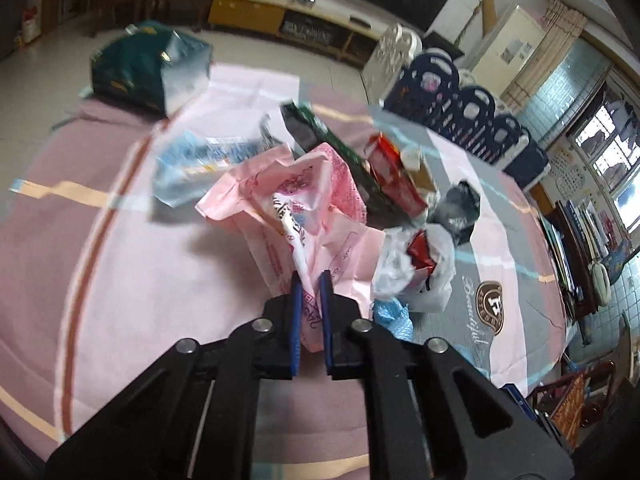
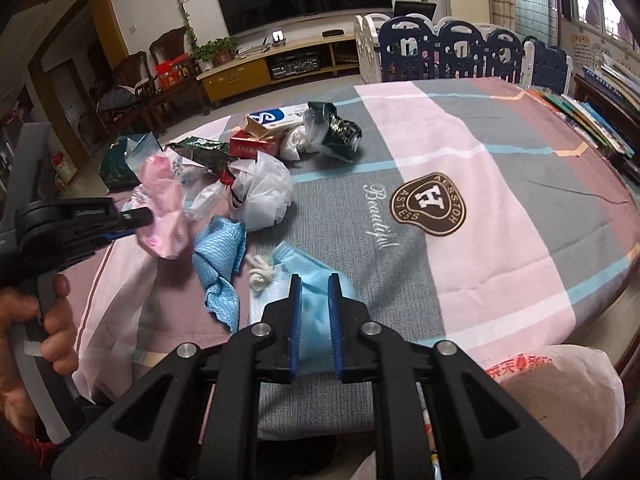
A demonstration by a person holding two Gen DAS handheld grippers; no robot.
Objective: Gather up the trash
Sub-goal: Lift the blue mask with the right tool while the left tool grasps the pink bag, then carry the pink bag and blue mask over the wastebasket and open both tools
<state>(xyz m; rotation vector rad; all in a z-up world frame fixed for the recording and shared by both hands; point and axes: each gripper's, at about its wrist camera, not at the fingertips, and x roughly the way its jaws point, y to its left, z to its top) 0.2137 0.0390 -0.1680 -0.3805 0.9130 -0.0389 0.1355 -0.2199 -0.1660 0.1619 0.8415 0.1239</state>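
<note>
My left gripper (image 1: 311,280) is shut on a crumpled pink plastic bag (image 1: 296,200) and holds it off the tablecloth; the bag also shows in the right wrist view (image 2: 164,208), with the left gripper (image 2: 140,220) at its left. My right gripper (image 2: 315,280) is shut on a light blue face mask (image 2: 312,280) that lies on the cloth. A blue mesh cloth (image 2: 220,256) and a white knotted string (image 2: 260,272) lie just left of the mask. A white plastic bag (image 2: 264,192) with red wrappers lies behind them.
A red box (image 2: 252,146), green wrappers (image 2: 340,132), a blue-white box (image 2: 276,114) and a dark green bag (image 1: 148,68) lie at the far side of the table (image 2: 500,184). A white bag with red print (image 2: 560,380) hangs at the near right edge. Books (image 2: 592,116) are stacked far right.
</note>
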